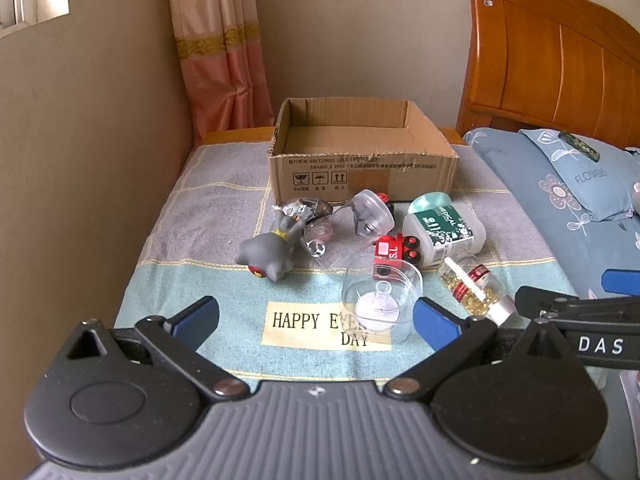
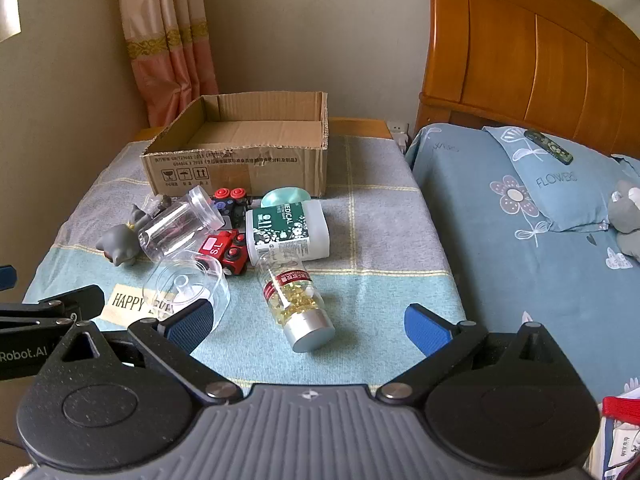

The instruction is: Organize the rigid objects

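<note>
Both grippers, left gripper [image 1: 316, 316] and right gripper [image 2: 308, 326], hang wide open and empty. Toys and bottles lie just before the empty cardboard box [image 1: 362, 148]. Start with the capsule bottle [image 2: 298, 300], farthest from the box, gripping across its body.

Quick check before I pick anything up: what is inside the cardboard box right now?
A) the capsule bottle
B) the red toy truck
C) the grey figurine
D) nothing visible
D: the cardboard box shows only its bare floor, while the toys and bottles lie on the cloth in front of it.
</note>
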